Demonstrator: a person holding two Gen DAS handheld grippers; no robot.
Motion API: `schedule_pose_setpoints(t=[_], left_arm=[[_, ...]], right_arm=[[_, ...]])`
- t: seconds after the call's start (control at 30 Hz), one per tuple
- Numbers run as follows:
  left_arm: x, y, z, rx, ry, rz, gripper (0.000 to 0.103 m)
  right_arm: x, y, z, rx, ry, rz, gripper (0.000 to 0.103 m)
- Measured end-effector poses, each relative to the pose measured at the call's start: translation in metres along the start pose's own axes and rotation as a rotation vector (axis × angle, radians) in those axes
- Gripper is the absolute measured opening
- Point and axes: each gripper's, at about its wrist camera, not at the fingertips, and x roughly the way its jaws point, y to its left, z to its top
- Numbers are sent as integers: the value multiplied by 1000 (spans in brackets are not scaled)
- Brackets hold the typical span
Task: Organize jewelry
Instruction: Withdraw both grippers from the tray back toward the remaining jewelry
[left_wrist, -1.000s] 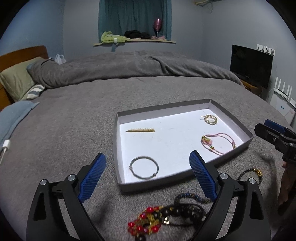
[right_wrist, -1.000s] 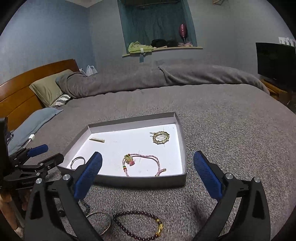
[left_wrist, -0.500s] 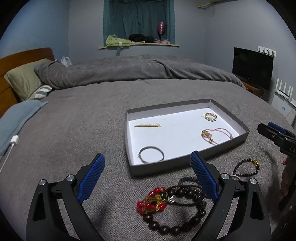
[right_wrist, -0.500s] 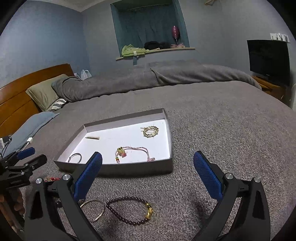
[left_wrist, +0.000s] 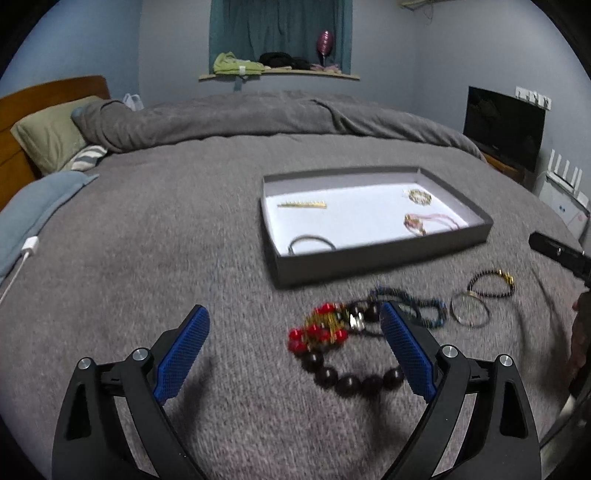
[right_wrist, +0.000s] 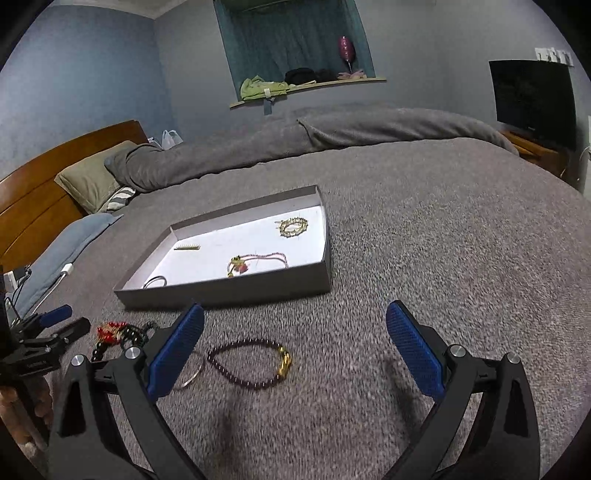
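Left gripper (left_wrist: 293, 349) fingers spread wide and empty, red bead bracelet (left_wrist: 317, 332) between them, right gripper (right_wrist: 295, 350) likewise wide, dark bracelet (right_wrist: 251, 363) between its fingers, tray (right_wrist: 236, 291) beyond

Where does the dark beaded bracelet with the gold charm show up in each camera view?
Left wrist view: the dark beaded bracelet with the gold charm lies far right on the blanket, in front of the tray's near right corner, beside a thin metal bangle.
Right wrist view: the bracelet lies low and centre-left, just right of the right hand-held gripper's left finger.
Shared landmark: the grey tray, behind the bracelet in both views.
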Motion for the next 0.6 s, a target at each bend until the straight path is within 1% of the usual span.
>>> schedule_pose_setpoints(t=[0.1, 0.17, 0.3, 0.43, 0.57, 0.6], left_arm=[[-1, -4, -5, 12, 14, -35, 93], [1, -6, -6, 23, 18, -44, 93], [12, -7, -7, 34, 47, -36, 93], [18, -1, -5, 8, 55, -33, 93], [18, 0, -4, 9, 48, -48, 85], [18, -1, -4, 13, 50, -51, 79]], right_arm=[[-2, 0, -5, -9, 18, -5, 97], [0, 1, -5, -14, 27, -11, 97], [3, 3, -6, -16, 37, -6, 97], [10, 8, -8, -36, 62, -8, 97], [14, 8, -9, -56, 79, -21, 97], [14, 7, -9, -54, 81, -27, 97]])
